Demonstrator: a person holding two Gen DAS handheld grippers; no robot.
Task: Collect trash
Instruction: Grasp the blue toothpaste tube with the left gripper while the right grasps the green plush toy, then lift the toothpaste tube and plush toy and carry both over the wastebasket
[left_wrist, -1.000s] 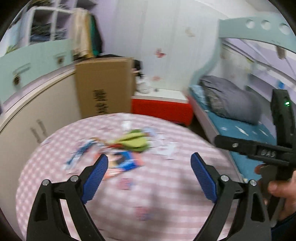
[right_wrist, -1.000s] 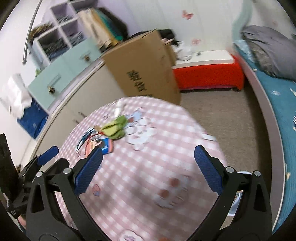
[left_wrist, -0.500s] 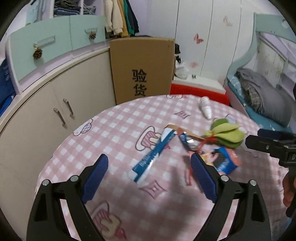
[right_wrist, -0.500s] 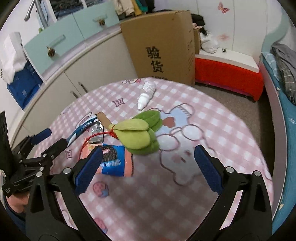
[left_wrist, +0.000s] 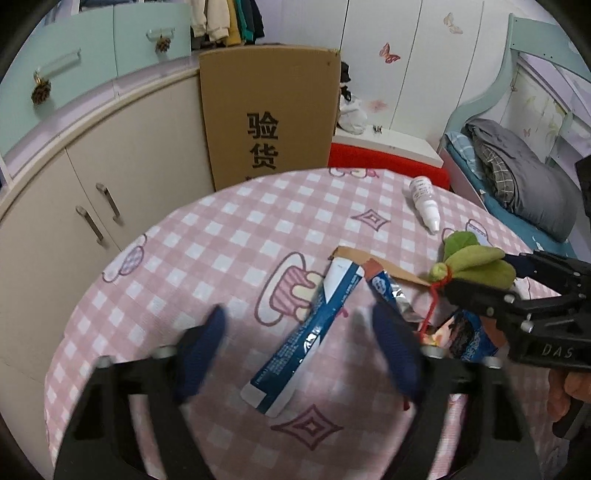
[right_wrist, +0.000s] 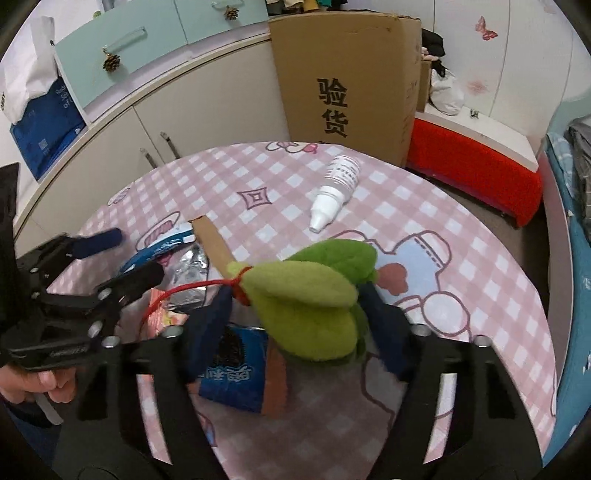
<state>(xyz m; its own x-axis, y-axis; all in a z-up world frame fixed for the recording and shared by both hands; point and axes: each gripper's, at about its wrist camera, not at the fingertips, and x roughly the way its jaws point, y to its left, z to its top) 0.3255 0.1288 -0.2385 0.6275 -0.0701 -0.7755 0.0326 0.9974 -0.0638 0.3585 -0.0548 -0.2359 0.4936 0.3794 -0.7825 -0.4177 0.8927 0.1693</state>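
Trash lies on a round table with a pink checked cloth (left_wrist: 229, 236). A long blue wrapper (left_wrist: 314, 332) lies between the fingers of my open left gripper (left_wrist: 303, 350). Beside it lie a silver foil wrapper (left_wrist: 391, 291), a brown card strip (left_wrist: 369, 258) and a blue snack bag (right_wrist: 236, 376). A white dropper bottle (right_wrist: 336, 188) lies farther back. A green plush toy with a red string (right_wrist: 314, 291) sits between the fingers of my open right gripper (right_wrist: 295, 321), just above the snack bag.
A tall cardboard box (left_wrist: 269, 114) stands behind the table, against cream cupboards (left_wrist: 96, 199). A red low bench (right_wrist: 472, 170) and a bed with grey bedding (left_wrist: 524, 184) are to the right.
Both grippers have come down and forward to the table. The left now straddles the blue wrapper; the right now straddles the plush toy. Their fingers appear blurred and somewhat closer together.
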